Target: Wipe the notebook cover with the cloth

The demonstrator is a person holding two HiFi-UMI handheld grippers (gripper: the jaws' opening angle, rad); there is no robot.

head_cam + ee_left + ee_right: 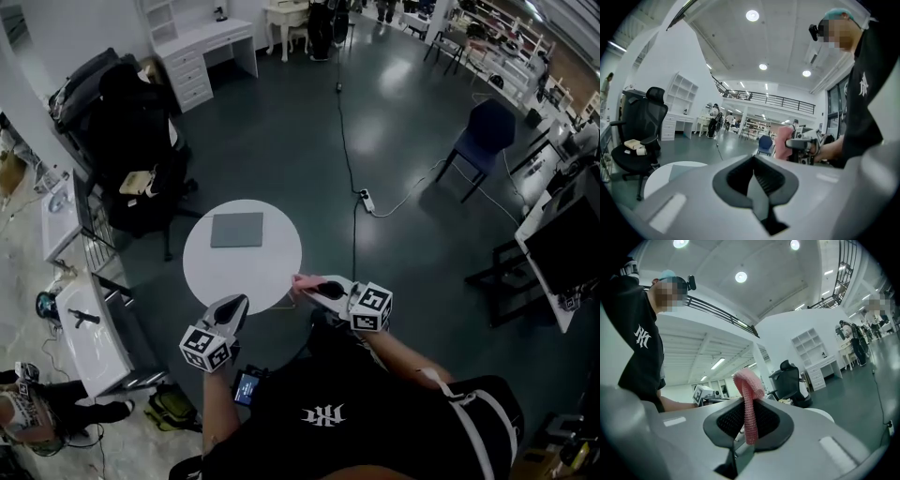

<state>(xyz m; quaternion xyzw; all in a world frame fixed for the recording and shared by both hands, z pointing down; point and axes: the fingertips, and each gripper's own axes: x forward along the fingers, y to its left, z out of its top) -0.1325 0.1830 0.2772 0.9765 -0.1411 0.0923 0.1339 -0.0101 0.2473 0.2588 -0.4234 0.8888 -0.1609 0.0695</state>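
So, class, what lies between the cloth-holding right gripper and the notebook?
In the head view, only bare white table lies between the right gripper, holding the cloth, and the notebook.

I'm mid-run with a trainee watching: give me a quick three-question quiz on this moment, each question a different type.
1. True or false: the pink cloth is pinched in the right gripper.
2. Multiple choice: the grey notebook lies A) flat on the round white table, B) on the office chair, C) on the floor.
3. Fill in: the jaws of the left gripper are closed ___, with nothing between them.

Key: 1 true; 2 A; 3 together.
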